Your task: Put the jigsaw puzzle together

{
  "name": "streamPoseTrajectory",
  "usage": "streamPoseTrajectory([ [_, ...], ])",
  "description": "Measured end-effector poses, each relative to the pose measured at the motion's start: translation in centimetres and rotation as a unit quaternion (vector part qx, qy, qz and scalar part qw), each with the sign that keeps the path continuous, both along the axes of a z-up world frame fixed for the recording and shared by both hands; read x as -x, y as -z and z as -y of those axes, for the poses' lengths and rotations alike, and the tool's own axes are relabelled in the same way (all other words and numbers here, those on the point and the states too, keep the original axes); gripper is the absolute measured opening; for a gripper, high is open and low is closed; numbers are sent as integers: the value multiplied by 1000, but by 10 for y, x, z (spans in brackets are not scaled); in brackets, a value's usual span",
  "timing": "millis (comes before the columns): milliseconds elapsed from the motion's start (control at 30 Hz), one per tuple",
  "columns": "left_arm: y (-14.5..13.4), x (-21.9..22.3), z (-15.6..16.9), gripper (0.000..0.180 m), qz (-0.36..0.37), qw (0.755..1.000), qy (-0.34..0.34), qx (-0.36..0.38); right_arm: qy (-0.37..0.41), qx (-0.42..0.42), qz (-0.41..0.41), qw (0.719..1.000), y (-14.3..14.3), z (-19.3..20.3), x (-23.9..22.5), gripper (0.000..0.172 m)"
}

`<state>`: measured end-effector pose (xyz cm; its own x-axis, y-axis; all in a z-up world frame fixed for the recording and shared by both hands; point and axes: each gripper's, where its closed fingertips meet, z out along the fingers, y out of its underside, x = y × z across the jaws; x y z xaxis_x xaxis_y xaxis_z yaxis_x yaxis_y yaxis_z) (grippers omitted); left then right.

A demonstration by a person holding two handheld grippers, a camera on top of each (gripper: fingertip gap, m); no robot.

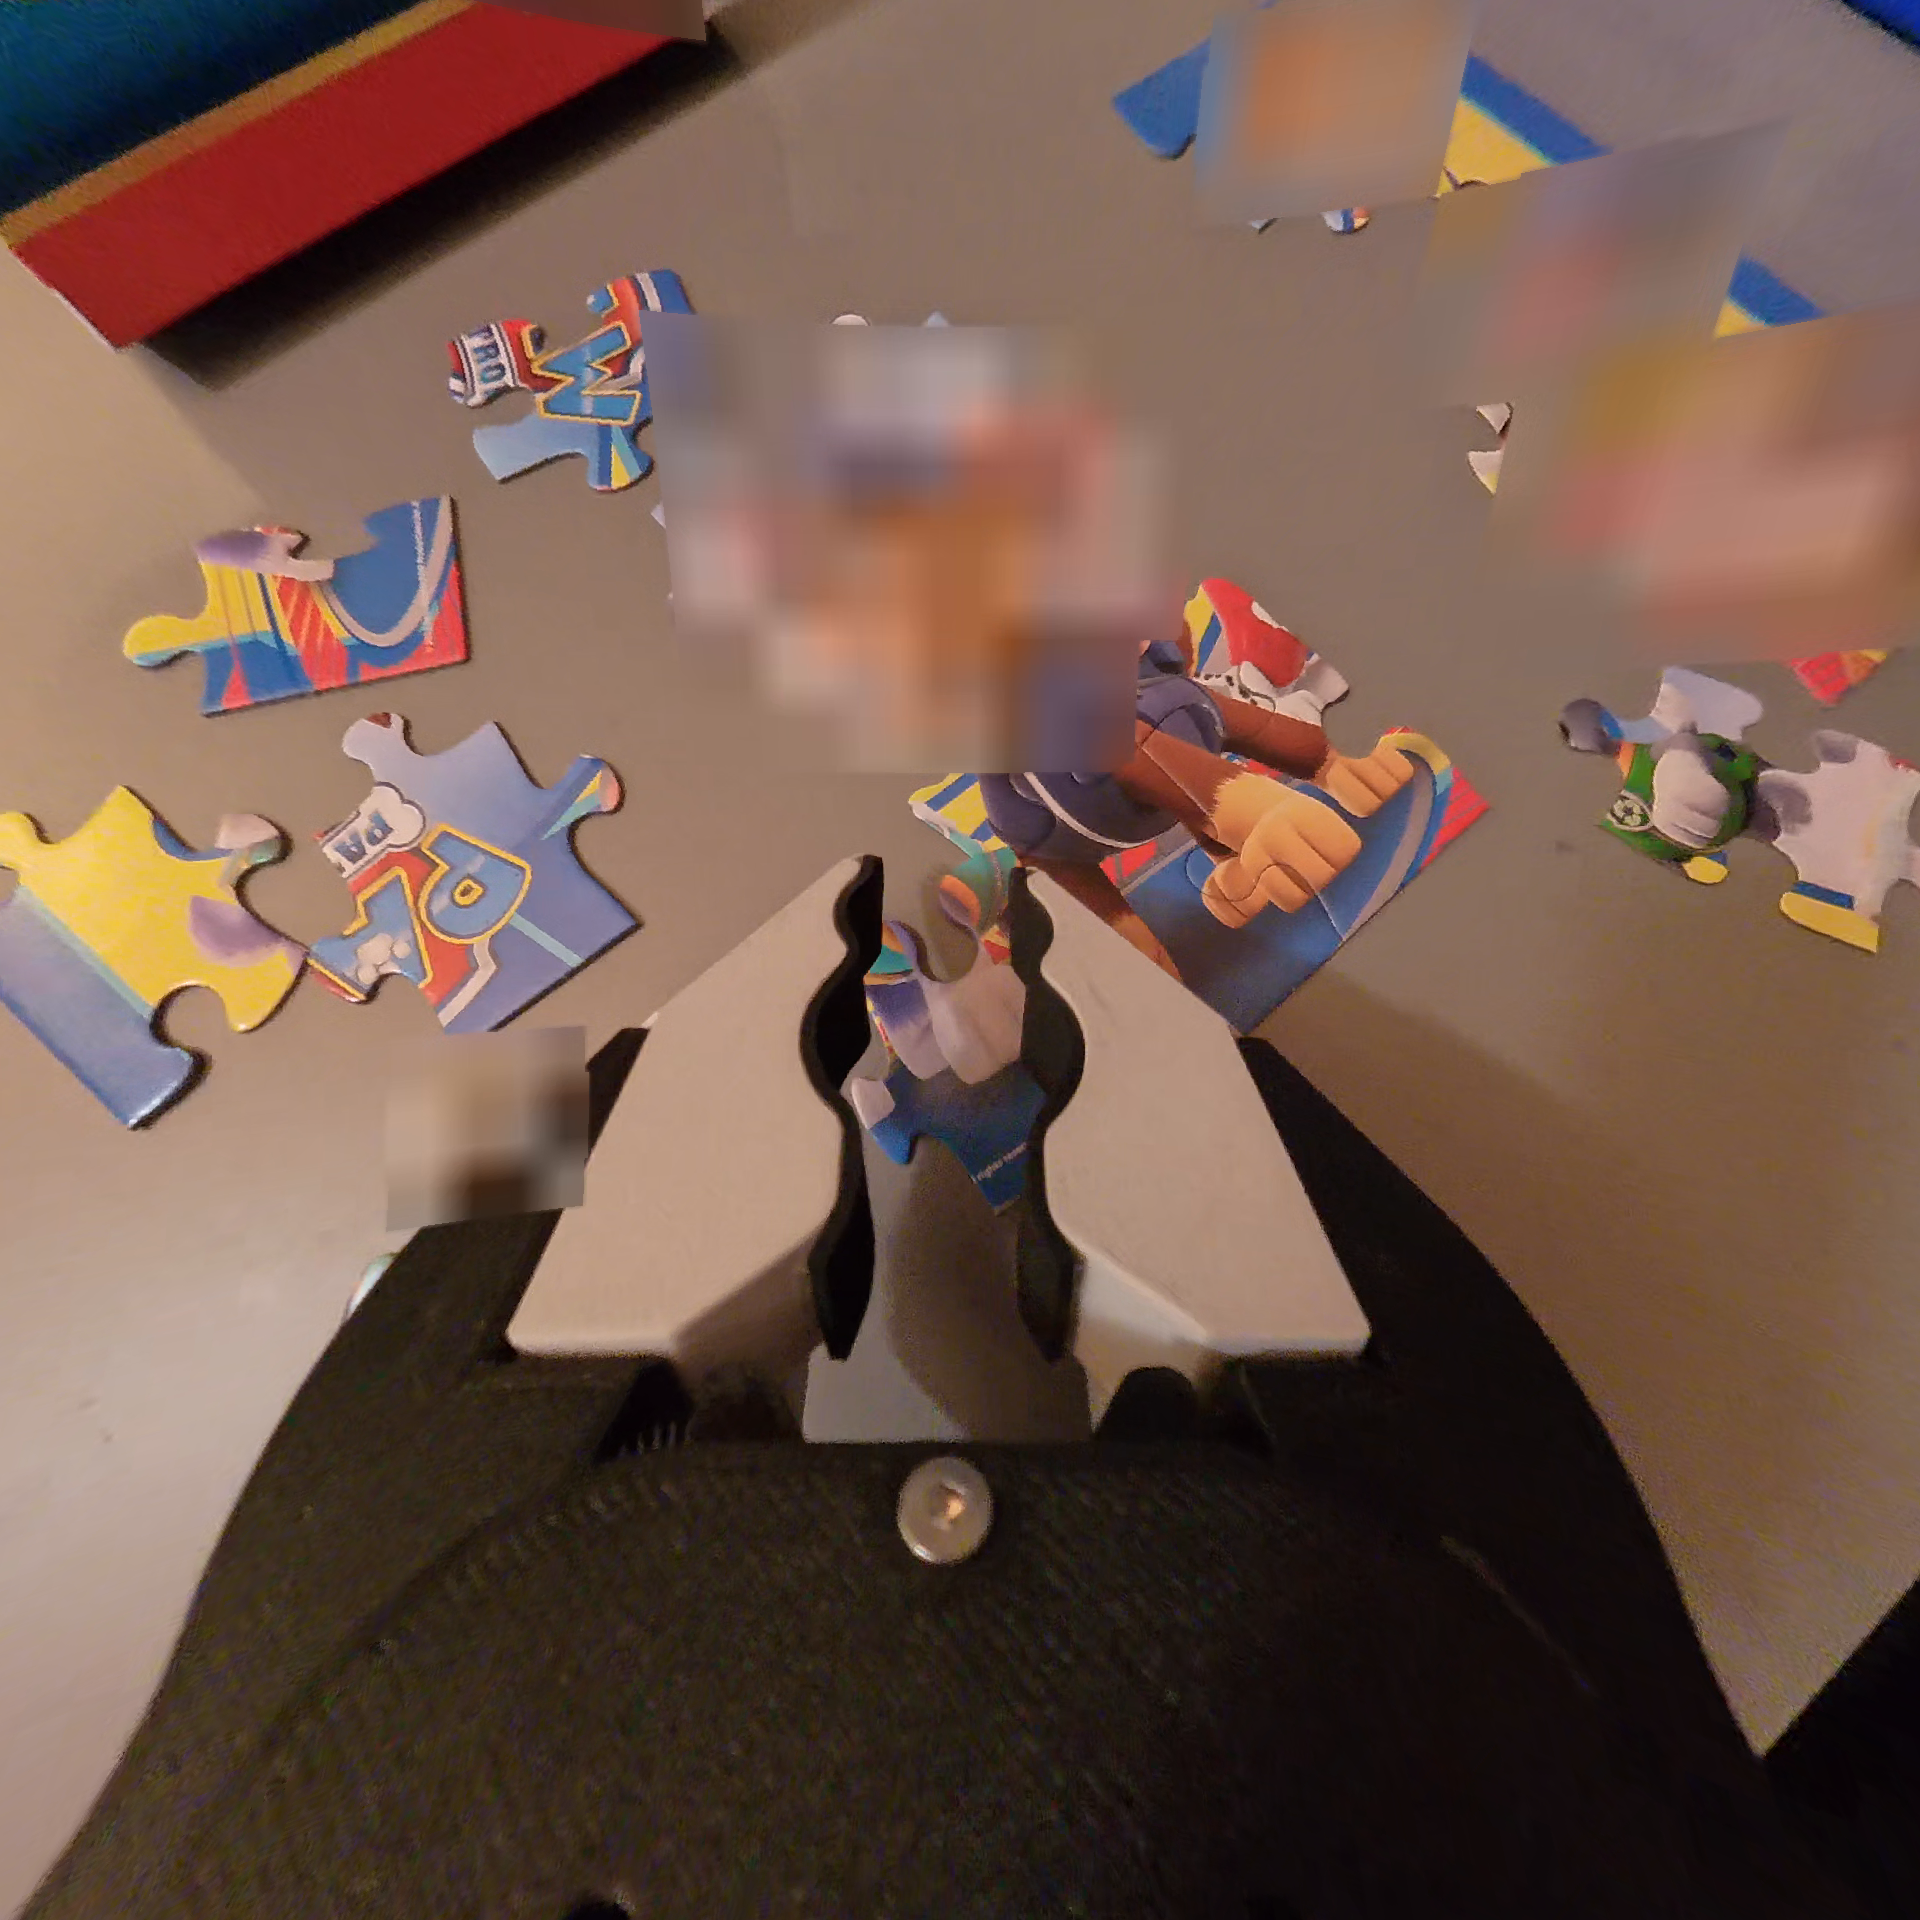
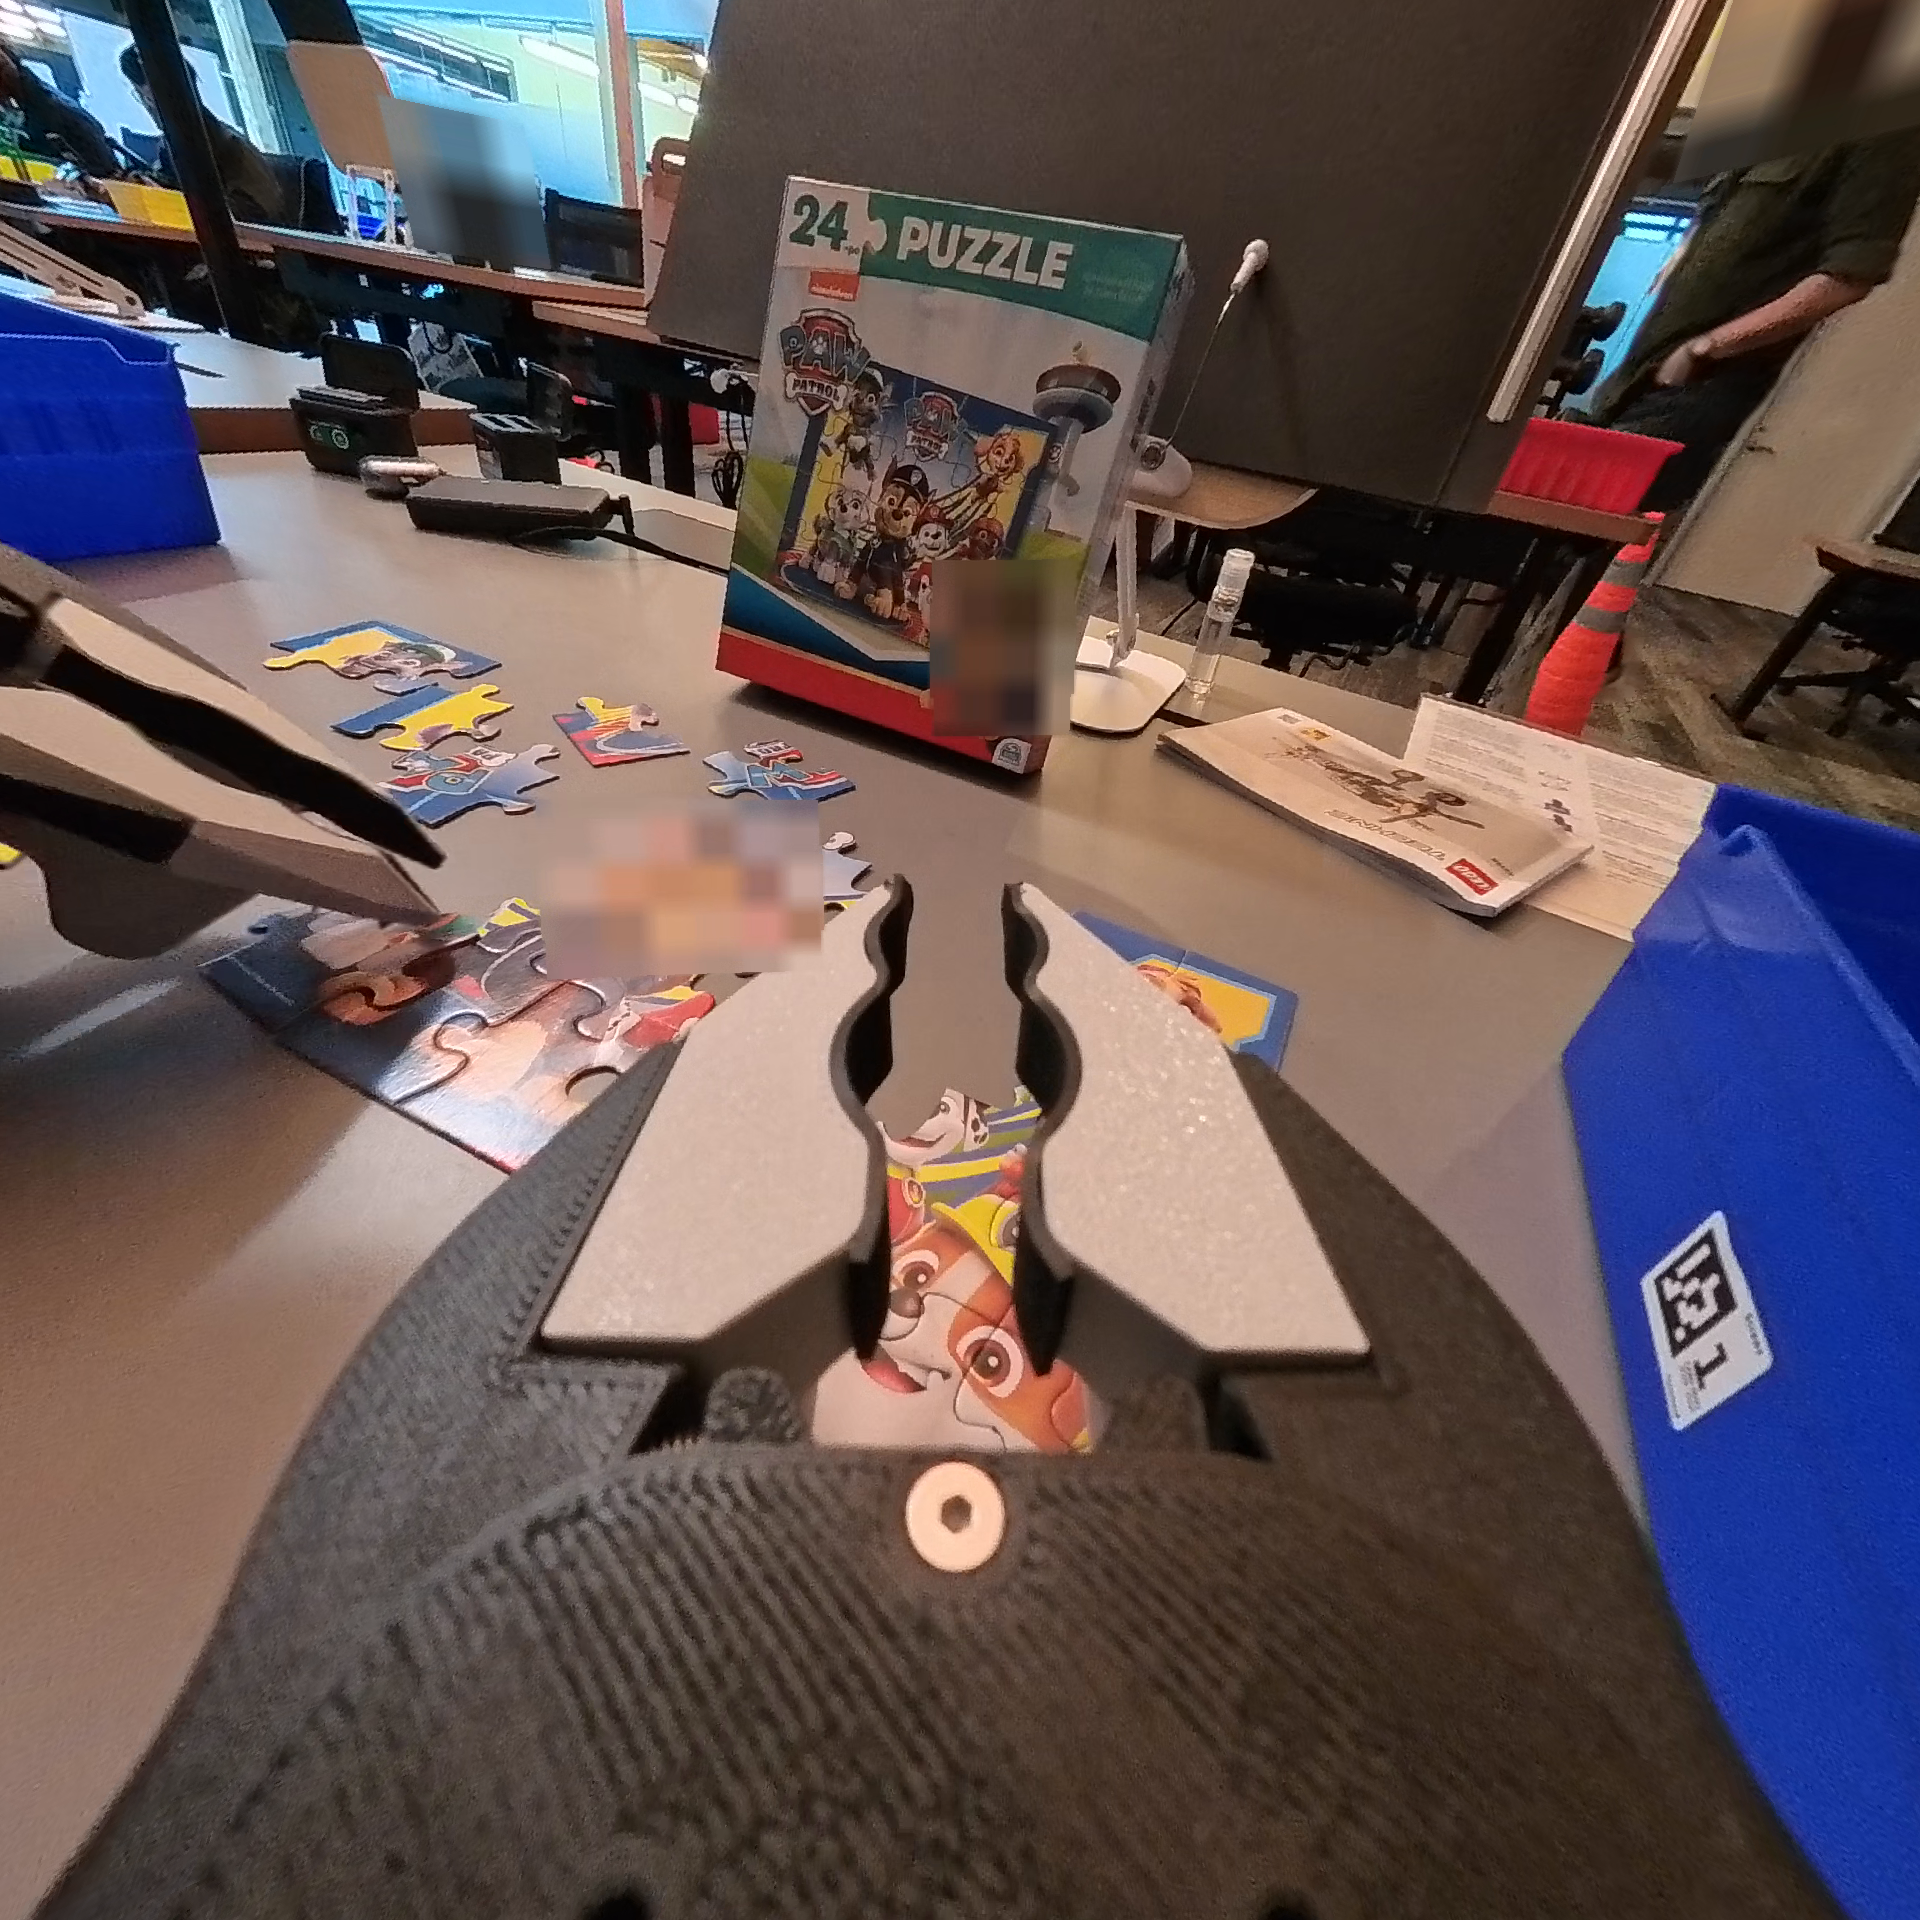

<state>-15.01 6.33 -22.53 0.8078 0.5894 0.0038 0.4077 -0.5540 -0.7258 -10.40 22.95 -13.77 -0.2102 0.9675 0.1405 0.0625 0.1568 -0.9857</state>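
Grey table (image 2: 1143,831) in a busy workshop, with a puzzle box (image 2: 956,447) standing upright toward its far edge, a booklet (image 2: 1371,810) to the right and a blue bin (image 2: 1766,1143) at the near right edge. And look at the left gripper (image 1: 945,883): its fingers are closed in on a small puzzle piece (image 1: 956,1039), blue and white with a dash of teal, pinched edge to edge between the dark pads and sitting tilted. It's thin card, so I'd judge it wants a light, square squeeze or it will buckle or twist. That piece is down at the near left corner of the joined section (image 1: 1247,831), and from the other side the fingertip looks right at that section's edge. Loose pieces (image 1: 468,883) lie scattered well apart to the left, toward the box. The right gripper (image 2: 951,899) hangs over another joined patch (image 2: 966,1299) with an orange cartoon pup, jaws slightly parted, nothing between them, clearly above the card and not touching it.
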Motion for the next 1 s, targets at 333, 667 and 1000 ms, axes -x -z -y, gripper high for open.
streamPoseTrajectory([
  [333, 9, -7, 8, 24, 32, 999, -5, 4, -1, -2, 2, 1000, 1, 0, 0, 16],
  [667, 9, -15, 15, 25, 46, 999, -9, 18, 0, -4, 3, 1000, 1, 1, 0, 16],
  [1000, 10, -20, 23, 27, 57, 998, -25, 29, 1, -6, 2, 1000, 1, 1, 0, 16],
])
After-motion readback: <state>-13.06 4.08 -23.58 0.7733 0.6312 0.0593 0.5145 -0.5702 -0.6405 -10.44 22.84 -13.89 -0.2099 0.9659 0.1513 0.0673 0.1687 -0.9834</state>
